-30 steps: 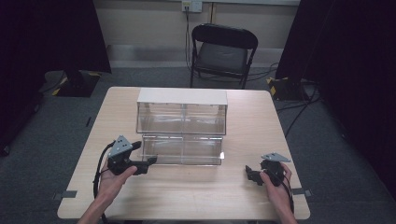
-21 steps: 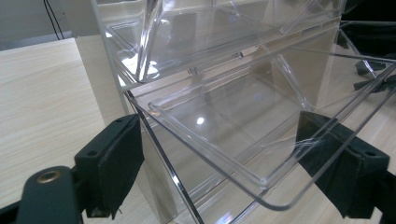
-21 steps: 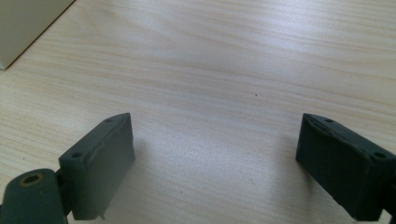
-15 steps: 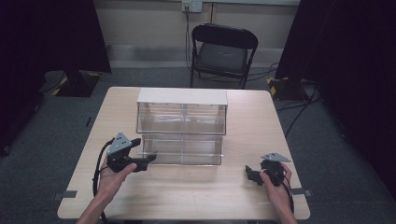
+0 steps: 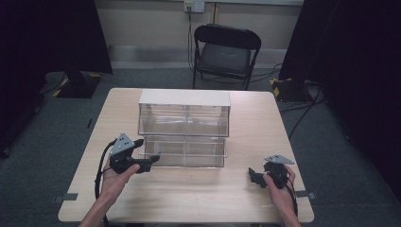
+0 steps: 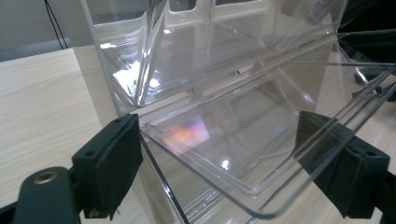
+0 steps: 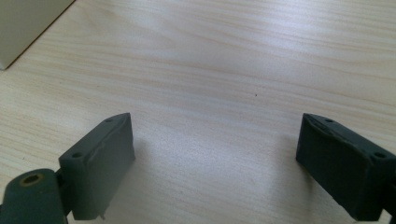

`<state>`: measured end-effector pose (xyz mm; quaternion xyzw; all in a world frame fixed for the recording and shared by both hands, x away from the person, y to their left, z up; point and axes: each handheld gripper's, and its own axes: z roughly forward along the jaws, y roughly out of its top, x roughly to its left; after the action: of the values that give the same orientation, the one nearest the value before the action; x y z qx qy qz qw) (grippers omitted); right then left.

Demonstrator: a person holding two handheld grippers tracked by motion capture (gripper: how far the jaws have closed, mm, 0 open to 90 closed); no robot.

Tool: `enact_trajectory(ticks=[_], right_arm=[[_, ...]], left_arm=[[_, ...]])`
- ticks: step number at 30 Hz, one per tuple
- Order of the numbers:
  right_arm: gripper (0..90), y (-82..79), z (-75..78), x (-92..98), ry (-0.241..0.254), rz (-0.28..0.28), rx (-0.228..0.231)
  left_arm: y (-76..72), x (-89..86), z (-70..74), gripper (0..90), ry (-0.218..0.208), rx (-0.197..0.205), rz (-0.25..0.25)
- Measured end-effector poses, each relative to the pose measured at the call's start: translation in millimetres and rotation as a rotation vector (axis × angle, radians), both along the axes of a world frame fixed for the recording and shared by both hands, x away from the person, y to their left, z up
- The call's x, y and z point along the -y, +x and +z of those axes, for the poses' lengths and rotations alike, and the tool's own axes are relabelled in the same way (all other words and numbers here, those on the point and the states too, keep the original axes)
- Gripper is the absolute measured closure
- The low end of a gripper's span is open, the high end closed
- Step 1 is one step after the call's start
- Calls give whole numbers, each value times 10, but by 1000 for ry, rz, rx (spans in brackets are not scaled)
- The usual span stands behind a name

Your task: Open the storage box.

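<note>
Two jaws straddle the clear drawer [image 6: 219,140], its edges indistinct

I see the left gripper [image 5: 150,164] now closer to the clear drawer cabinet [image 5: 184,127] than a second ago, jaws spread on either side of the lower-left drawer's [image 6: 224,140] front corner. That drawer sits pulled out.

Black folding chair [image 5: 226,52], upper centre of the frame, on grey carpet beyond the far edge of the light wooden worktop [image 5: 265,127]. Wall socket [image 5: 194,5] at top centre, a cable hanging below it. Dark curtains [image 5: 47,38] fill the upper left and right. Yellow-and-black striped blocks [image 5: 283,87] lie right of the chair.
</note>
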<state>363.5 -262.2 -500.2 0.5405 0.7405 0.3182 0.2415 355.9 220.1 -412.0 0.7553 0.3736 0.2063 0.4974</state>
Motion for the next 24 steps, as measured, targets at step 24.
enact_trajectory(ticks=[24], right_arm=[[106, 0, 0, 0, 0, 0, 0]], left_arm=[[15, 14, 52, 153, -17, 14, 10]])
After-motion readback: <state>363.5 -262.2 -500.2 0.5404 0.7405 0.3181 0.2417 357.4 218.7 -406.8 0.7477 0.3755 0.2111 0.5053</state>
